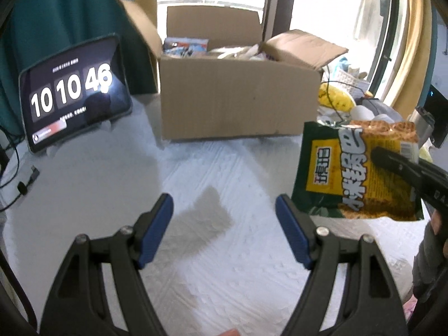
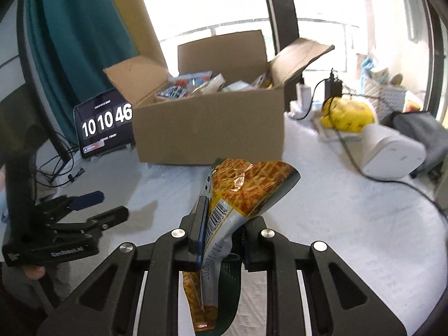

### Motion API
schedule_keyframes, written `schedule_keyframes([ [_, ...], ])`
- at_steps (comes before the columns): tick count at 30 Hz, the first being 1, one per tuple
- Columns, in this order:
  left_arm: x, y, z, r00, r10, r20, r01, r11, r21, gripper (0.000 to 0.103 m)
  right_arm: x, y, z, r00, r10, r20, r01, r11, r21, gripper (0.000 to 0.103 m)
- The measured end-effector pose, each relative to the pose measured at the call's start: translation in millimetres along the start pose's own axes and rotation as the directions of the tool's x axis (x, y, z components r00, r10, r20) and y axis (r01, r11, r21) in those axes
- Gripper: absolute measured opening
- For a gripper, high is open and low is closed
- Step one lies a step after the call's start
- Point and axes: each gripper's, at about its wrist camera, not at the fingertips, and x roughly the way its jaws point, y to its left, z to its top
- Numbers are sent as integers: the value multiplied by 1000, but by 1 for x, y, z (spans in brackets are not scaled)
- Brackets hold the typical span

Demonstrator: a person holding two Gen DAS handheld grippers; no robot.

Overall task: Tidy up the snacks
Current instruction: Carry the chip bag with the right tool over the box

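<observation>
Right gripper [image 2: 221, 224] is clamped on a snack bag [image 2: 246, 193], its pads pressing the crumpled foil from both sides near the barcode; the last two readings of the jaws are steady, so the grip has settled. In the left wrist view the same bag [image 1: 355, 168] hangs clear of the tabletop [image 1: 196, 252], green and orange with yellow panels, with one black finger of the right gripper [image 1: 392, 162] lying across its face. Left gripper [image 1: 224, 224] stands wide, blue pads apart, with nothing between them (only the white cloth of the tabletop shows in the gap). It hovers to the left of the bag. Beyond both grippers sits an open cardboard box [image 1: 238, 98], flaps up, with several packets [image 2: 184, 86] already inside. A tablet [image 1: 72, 92] showing a clock leans to the left of the box. To the right lie a yellow bag [image 2: 347, 114], a white device [image 2: 392, 154] and cables.
</observation>
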Motion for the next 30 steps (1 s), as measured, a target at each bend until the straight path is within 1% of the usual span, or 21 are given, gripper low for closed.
schedule_keyframes([
  [5, -17, -13, 9, 999, -3, 37, 2, 1000, 27, 77, -16, -13, 2, 999, -31, 39, 31, 1000, -5, 21],
  [10, -29, -27, 22, 997, -11, 81, 8, 999, 44, 77, -26, -23, 12, 995, -59, 77, 60, 998, -14, 21],
  [14, -35, -35, 37, 993, -16, 115, 9, 998, 57, 77, -32, -33, 30, 990, -84, 115, 88, 996, -30, 21],
  [18, -38, -39, 58, 987, 9, 160, -21, 997, 70, 77, -35, -41, 54, 981, -103, 163, 112, 993, -44, 21],
  [22, -41, -34, 79, 981, 19, 195, -34, 997, 71, 77, -33, -49, 80, 972, -111, 206, 124, 991, -48, 21],
  [23, -42, -32, 87, 978, 22, 208, -38, 997, 71, 79, -32, -50, 88, 969, -113, 219, 127, 991, -50, 21],
  [24, -43, -29, 93, 975, 25, 220, -41, 997, 70, 86, -31, -52, 96, 966, -114, 230, 129, 990, -50, 21],
  [26, -45, -24, 103, 969, 23, 244, -41, 997, 66, 95, -29, -55, 106, 963, -113, 243, 129, 990, -51, 21],
  [30, -44, -13, 130, 956, 37, 289, -57, 996, 61, 96, -20, -55, 131, 954, -115, 279, 137, 988, -64, 21],
])
